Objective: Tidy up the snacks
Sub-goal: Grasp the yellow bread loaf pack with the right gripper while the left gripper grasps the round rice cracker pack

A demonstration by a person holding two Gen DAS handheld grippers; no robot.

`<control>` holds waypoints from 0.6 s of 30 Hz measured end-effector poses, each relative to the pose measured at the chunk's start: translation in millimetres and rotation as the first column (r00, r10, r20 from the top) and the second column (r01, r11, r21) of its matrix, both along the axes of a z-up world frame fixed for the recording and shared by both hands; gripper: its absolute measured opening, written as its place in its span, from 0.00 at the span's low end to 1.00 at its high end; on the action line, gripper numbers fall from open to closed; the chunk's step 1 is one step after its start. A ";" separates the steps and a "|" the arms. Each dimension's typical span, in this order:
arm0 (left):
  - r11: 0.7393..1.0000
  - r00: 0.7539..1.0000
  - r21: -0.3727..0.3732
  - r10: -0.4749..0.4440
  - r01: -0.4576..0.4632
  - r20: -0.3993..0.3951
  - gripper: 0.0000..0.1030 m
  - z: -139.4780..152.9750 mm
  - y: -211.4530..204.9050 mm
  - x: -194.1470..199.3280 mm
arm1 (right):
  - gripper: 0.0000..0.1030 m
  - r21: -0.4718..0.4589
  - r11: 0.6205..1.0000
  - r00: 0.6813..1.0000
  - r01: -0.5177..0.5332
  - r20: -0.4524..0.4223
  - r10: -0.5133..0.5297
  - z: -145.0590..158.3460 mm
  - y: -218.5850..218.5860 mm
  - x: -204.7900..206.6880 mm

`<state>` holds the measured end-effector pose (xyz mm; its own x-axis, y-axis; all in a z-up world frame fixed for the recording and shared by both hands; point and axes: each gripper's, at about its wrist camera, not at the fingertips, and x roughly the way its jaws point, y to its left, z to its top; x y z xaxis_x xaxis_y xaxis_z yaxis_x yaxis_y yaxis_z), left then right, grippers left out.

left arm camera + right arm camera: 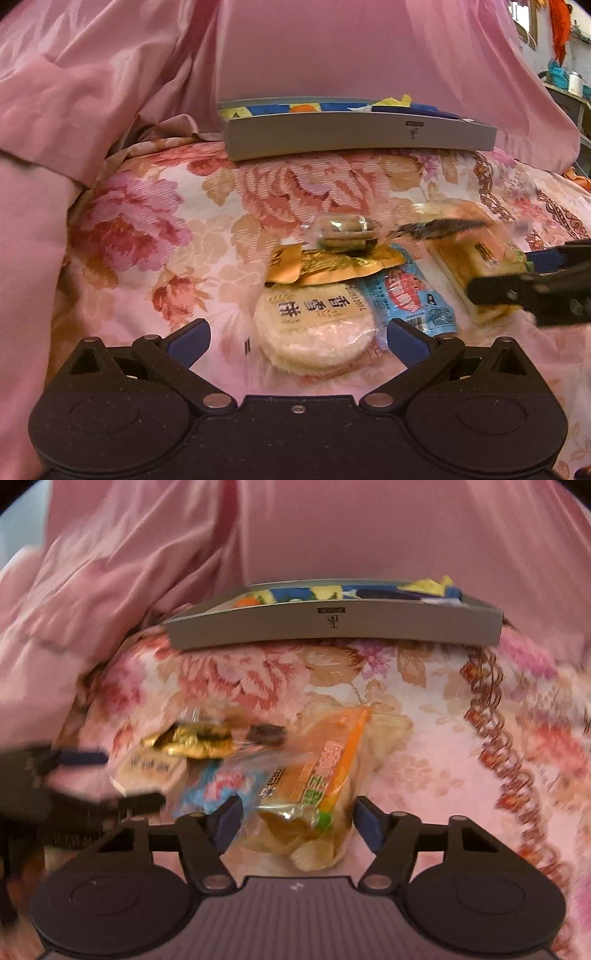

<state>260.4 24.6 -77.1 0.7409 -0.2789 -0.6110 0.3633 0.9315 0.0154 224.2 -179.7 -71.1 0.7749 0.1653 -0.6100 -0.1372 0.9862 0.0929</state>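
A heap of snacks lies on a floral bedspread. In the left wrist view my left gripper (298,338) is open around the near edge of a round rice cracker pack (314,328). Beside it lie a blue packet (410,299), a gold-orange packet (332,267), a clear-wrapped dark snack (345,232) and a bread pack (476,258). My right gripper (509,291) reaches in from the right over the bread. In the right wrist view my right gripper (297,821) is open, its fingers either side of the orange-labelled bread pack (314,786). A grey tray (360,134) holding colourful packets sits at the back.
Pink satin bedding (92,92) is bunched up at the left and behind the tray (332,622). The floral bedspread (461,738) is bare to the right of the snacks. Shelving with clutter (569,81) shows at the far right.
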 end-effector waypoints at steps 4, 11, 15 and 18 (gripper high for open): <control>0.999 1.000 0.024 -0.028 0.027 0.006 0.96 -1.4 -7.9 -0.2 | 0.71 -0.027 1.000 1.000 -0.004 0.027 0.005 0.7 -7.1 -8.5; 0.995 0.999 0.079 -0.053 0.053 -0.005 0.97 -8.5 -20.7 6.2 | 0.82 -0.018 1.000 0.994 0.015 0.107 -0.013 -5.9 1.0 5.0; 0.997 0.998 0.048 -0.055 0.056 -0.024 0.98 -10.5 -17.4 13.7 | 0.84 0.009 0.999 0.993 0.050 0.103 -0.051 -14.2 4.4 21.2; 0.999 0.997 0.017 -0.050 0.051 -0.050 0.99 -12.5 -14.3 22.2 | 0.84 0.037 0.996 0.992 0.078 0.096 -0.081 -21.9 4.8 30.5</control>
<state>282.6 10.3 -89.6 0.6947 -0.3034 -0.6522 0.4103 0.9118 0.0129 254.6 -174.9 -93.1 0.8416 0.1196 -0.5268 -0.0686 0.9909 0.1154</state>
